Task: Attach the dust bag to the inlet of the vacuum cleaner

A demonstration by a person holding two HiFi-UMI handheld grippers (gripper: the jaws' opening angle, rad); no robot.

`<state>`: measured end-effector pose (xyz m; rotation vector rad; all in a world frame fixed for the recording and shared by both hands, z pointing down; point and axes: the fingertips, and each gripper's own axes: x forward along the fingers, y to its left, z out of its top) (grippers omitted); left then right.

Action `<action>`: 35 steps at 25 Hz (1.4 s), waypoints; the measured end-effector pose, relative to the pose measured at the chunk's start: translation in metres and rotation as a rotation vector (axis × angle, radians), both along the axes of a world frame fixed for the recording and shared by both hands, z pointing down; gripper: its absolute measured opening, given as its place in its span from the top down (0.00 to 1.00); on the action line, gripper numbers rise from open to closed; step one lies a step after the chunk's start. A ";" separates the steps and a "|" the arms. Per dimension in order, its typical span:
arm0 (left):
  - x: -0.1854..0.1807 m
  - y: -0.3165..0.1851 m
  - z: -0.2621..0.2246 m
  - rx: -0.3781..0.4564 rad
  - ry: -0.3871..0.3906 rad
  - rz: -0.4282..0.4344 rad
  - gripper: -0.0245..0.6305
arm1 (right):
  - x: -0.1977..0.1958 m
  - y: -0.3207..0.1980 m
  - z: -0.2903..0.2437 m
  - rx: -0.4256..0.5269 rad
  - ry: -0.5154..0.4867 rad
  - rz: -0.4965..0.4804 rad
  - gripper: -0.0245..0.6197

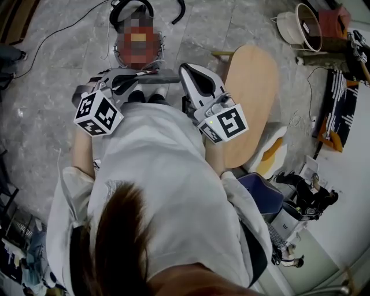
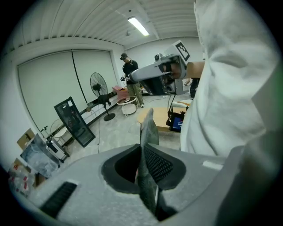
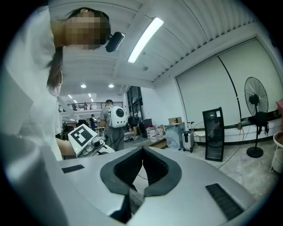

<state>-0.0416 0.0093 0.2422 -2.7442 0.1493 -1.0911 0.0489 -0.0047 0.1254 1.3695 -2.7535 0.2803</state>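
Observation:
In the left gripper view my left gripper (image 2: 142, 152) is shut on a thin fold of the grey dust bag (image 2: 149, 128), which sticks up past the jaws. In the head view the bag shows as a grey strip (image 1: 151, 77) running from my left gripper (image 1: 134, 80) toward my right gripper (image 1: 187, 69). In its own view the right gripper (image 3: 142, 149) is shut with nothing between its jaws. Both are held close in front of the white coat. The vacuum cleaner (image 1: 117, 55) stands on the floor ahead, mostly under a mosaic patch, with its black hose (image 1: 128, 6) behind.
A round wooden table (image 1: 251, 98) stands just right of my right gripper. Buckets (image 1: 300, 26) and clutter lie at the far right, and a cable (image 1: 52, 34) crosses the grey floor on the left. A standing fan (image 2: 98, 84), a black cabinet (image 2: 73, 121) and a person (image 2: 130, 75) are farther off.

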 end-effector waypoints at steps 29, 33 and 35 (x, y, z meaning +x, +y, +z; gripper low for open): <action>0.057 0.066 0.220 -0.338 -0.130 0.037 0.90 | -0.011 0.079 0.330 -0.648 0.515 -0.845 0.71; 0.052 0.068 0.264 -0.382 -0.114 0.040 0.90 | -0.014 0.081 0.380 -0.618 0.606 -0.874 0.78; 0.052 0.068 0.283 -0.389 -0.106 0.058 0.90 | -0.017 0.083 0.402 -0.608 0.630 -0.876 0.80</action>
